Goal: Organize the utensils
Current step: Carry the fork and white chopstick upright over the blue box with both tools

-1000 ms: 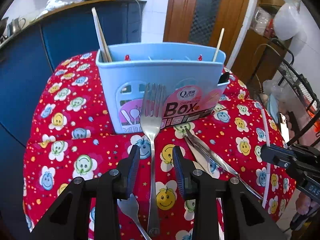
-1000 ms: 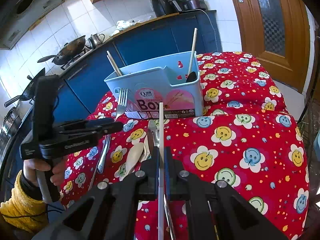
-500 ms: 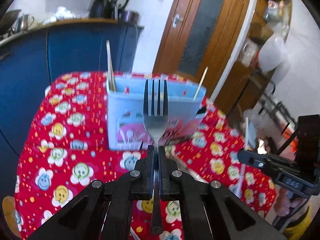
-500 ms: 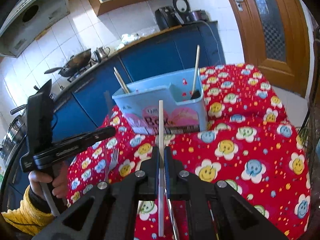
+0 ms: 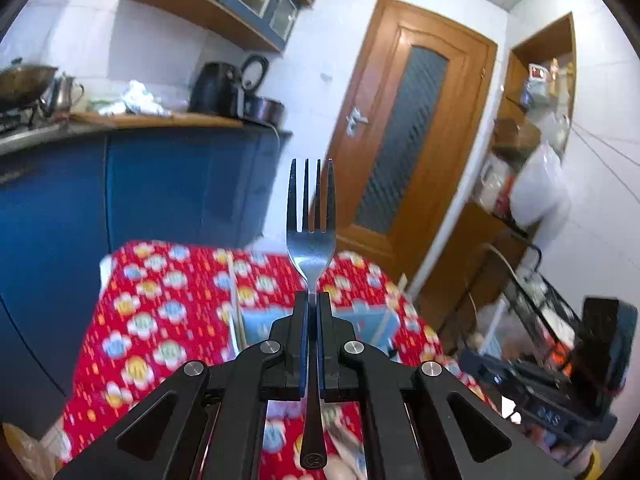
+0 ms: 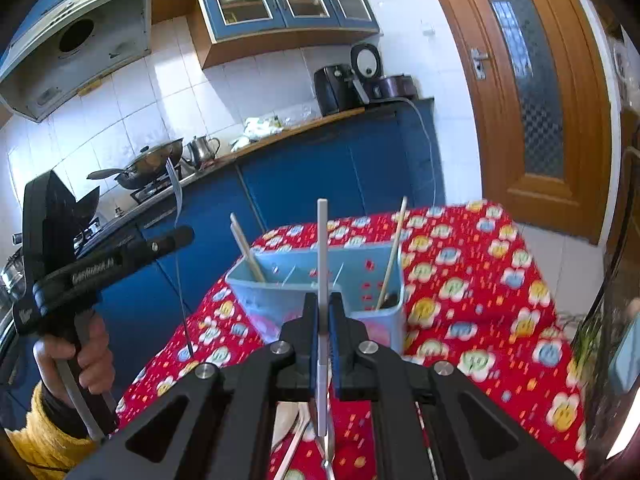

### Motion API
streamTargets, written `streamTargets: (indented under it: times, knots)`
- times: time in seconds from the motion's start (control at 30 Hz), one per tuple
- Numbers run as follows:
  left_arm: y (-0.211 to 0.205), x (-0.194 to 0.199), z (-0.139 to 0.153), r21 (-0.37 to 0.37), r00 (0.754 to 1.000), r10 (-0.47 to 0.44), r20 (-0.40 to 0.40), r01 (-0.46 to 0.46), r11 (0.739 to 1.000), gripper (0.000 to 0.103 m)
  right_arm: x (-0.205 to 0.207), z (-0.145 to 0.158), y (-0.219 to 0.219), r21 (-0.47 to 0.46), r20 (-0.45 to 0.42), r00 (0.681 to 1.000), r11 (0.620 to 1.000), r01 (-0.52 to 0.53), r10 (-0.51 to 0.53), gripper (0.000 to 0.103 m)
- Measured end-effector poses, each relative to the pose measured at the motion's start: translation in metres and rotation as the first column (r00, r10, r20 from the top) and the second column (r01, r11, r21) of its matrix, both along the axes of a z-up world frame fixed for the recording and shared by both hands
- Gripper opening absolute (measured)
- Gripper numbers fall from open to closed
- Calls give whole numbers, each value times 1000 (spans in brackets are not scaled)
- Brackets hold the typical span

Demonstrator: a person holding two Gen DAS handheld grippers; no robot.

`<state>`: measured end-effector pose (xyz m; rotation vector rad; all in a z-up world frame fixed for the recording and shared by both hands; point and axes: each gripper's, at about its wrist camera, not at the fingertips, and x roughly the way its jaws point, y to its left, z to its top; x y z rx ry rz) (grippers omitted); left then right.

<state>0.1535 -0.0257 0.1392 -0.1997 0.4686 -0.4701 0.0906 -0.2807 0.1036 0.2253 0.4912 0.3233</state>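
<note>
My left gripper point(image 5: 312, 300) is shut on a steel fork point(image 5: 311, 216), tines pointing up, lifted above the table. From the right wrist view the same left gripper point(image 6: 182, 236) shows at left with the fork point(image 6: 178, 196) seen edge-on. My right gripper point(image 6: 322, 300) is shut on a white chopstick point(image 6: 322, 248) that stands upright. Just beyond and below it sits the light blue utensil box point(image 6: 360, 268) with wooden chopsticks point(image 6: 248, 252) in it. The box point(image 5: 360, 320) is mostly hidden behind the fingers in the left wrist view.
The table carries a red smiley-flower cloth point(image 6: 480, 280). More utensils, a white spoon point(image 6: 288, 420) among them, lie near its front edge. Blue kitchen cabinets point(image 6: 340, 168) stand behind, a wooden door point(image 6: 540, 100) to the right, and a wire rack point(image 5: 532, 300) beside the table.
The left gripper closed on the fork lying against the box and lifted it, tilting up. The right gripper rose with its white chopstick.
</note>
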Motion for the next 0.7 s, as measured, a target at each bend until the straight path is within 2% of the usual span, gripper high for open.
streamTargets:
  times: [0.1, 0.2, 0.37, 0.47, 0.6, 0.7]
  knots:
    - [-5, 15, 11, 17, 997, 65, 48, -65, 998, 3, 9, 14, -2, -21, 23, 1000, 1000, 8, -8, 6]
    - [-10, 30, 15, -6, 992, 95, 84, -95, 995, 3, 19, 30, -6, -41, 62, 998, 999, 31, -28, 6]
    - [-21, 49, 4, 7, 981, 135, 142, -138, 990, 3, 40, 46, -8, -67, 121, 990, 995, 75, -66, 6]
    - [-25, 57, -11, 27, 977, 153, 147, -159, 987, 3, 52, 46, -6, -79, 146, 986, 992, 96, -84, 6]
    - [-24, 64, -32, 39, 977, 167, 132, -173, 984, 3, 71, 35, -3, -79, 138, 987, 992, 99, -87, 6]
    - [-20, 65, -46, 32, 977, 173, 125, -179, 983, 3, 83, 21, 3, -118, 123, 987, 987, 113, -99, 6]
